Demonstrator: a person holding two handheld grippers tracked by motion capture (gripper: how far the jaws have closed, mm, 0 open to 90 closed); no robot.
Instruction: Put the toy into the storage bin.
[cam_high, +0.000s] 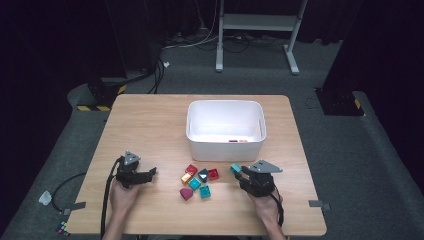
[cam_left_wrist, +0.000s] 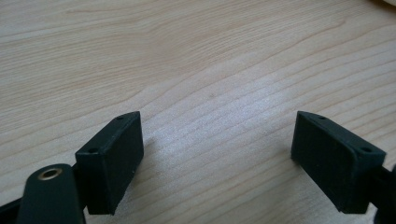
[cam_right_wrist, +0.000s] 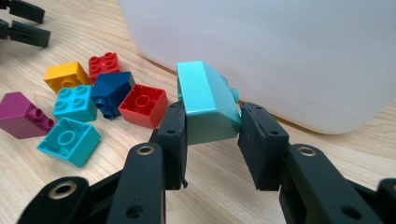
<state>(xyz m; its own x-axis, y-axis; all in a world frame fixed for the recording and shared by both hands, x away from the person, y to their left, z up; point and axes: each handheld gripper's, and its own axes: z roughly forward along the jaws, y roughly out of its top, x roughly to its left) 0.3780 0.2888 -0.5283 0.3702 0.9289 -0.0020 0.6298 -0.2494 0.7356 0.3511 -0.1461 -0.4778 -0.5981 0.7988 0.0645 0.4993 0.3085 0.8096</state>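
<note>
Teal plastic sloped building brick (cam_right_wrist: 208, 105) sits pinched between the right gripper's (cam_right_wrist: 211, 140) closed fingers, just before the white plastic bin (cam_right_wrist: 280, 51); gripped on a slanted face, it could slip out. Left gripper (cam_left_wrist: 217, 158) rests wide open, empty, on the wooden worktop (cam_left_wrist: 196, 60).

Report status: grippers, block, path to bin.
Right hand-held gripper shut on teal block. Left hand-held gripper open over table. White bin directly ahead, nothing between.
</note>
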